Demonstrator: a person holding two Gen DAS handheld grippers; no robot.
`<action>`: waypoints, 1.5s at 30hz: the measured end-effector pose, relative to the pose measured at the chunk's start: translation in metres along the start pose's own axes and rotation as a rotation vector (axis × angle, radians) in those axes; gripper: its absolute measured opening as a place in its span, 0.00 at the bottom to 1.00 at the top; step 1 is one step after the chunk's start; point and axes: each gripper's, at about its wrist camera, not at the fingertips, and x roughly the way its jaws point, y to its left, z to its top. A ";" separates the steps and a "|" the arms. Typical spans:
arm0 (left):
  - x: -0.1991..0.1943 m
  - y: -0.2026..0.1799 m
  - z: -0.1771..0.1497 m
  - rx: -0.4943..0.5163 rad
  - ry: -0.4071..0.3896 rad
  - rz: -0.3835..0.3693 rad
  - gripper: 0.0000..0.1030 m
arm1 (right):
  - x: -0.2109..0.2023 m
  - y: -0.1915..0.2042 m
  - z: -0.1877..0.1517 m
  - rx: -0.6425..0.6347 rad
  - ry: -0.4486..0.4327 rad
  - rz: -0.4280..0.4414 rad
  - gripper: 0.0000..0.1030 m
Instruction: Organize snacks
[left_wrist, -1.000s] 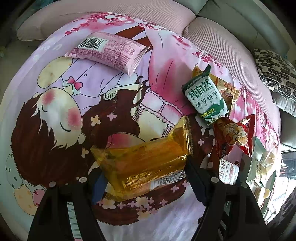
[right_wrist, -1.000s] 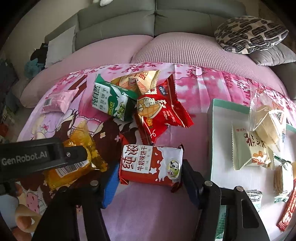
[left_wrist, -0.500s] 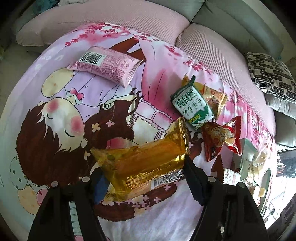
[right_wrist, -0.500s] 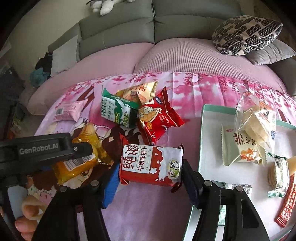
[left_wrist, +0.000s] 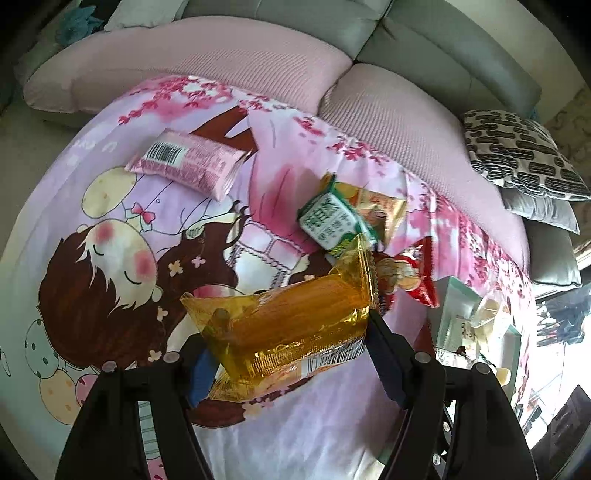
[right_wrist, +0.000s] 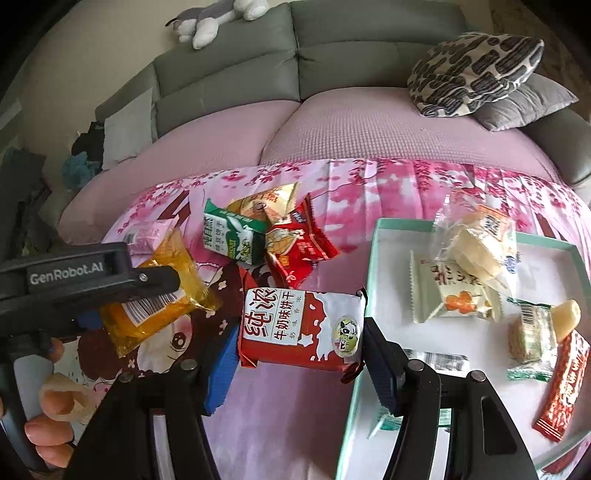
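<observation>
The right gripper (right_wrist: 299, 350) is clenched on a red and white rectangular biscuit packet (right_wrist: 301, 328), whose long axis runs across the jaws from pad to pad. The pale green shallow tray (right_wrist: 371, 266) lies just to the right of this packet (some wrapped snacks are already inside), so I judge the right hand is the nearer one to unload. The left gripper (left_wrist: 291, 354) grasps a yellow crinkled plastic snack bag (left_wrist: 295, 325), lifted above the pink cartoon-printed sheet (left_wrist: 110, 229).
</observation>
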 end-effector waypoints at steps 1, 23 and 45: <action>-0.001 -0.003 0.000 0.006 -0.003 -0.001 0.72 | -0.002 -0.003 0.000 0.007 -0.003 -0.002 0.64; -0.017 -0.129 -0.043 0.284 -0.002 -0.114 0.72 | -0.062 -0.147 -0.010 0.336 -0.101 -0.138 0.64; 0.032 -0.221 -0.088 0.497 0.076 -0.156 0.72 | -0.071 -0.260 -0.014 0.513 -0.238 -0.247 0.64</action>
